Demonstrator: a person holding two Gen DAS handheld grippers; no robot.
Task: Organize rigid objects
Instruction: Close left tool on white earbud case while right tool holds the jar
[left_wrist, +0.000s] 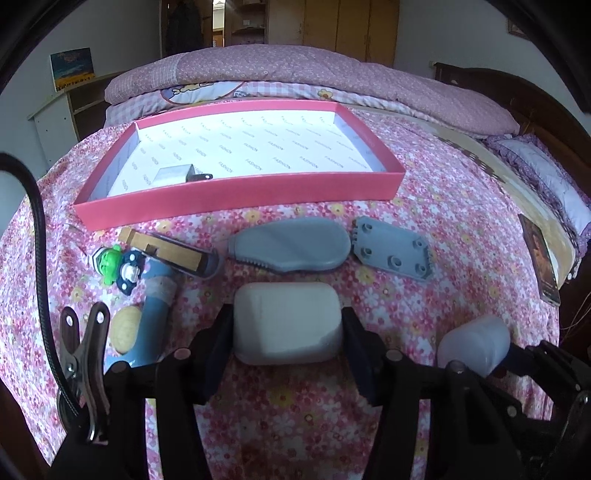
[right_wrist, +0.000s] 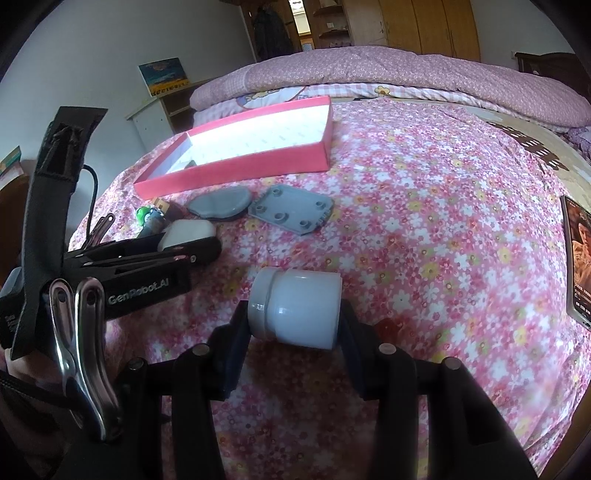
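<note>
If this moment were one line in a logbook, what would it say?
left tool: gripping white soap-like block | right tool: gripping white pipe fitting | pink tray: holds white plug only

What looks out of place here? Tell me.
Nothing is spilled or broken. Only a charger lies in the pink box; the grey case, grey plate and toys lie loose on the bedspread.

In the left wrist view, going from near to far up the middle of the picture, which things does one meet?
Left hand-held gripper → white rounded block between its fingers → grey oval case → pink box → folded pink quilt.
</note>
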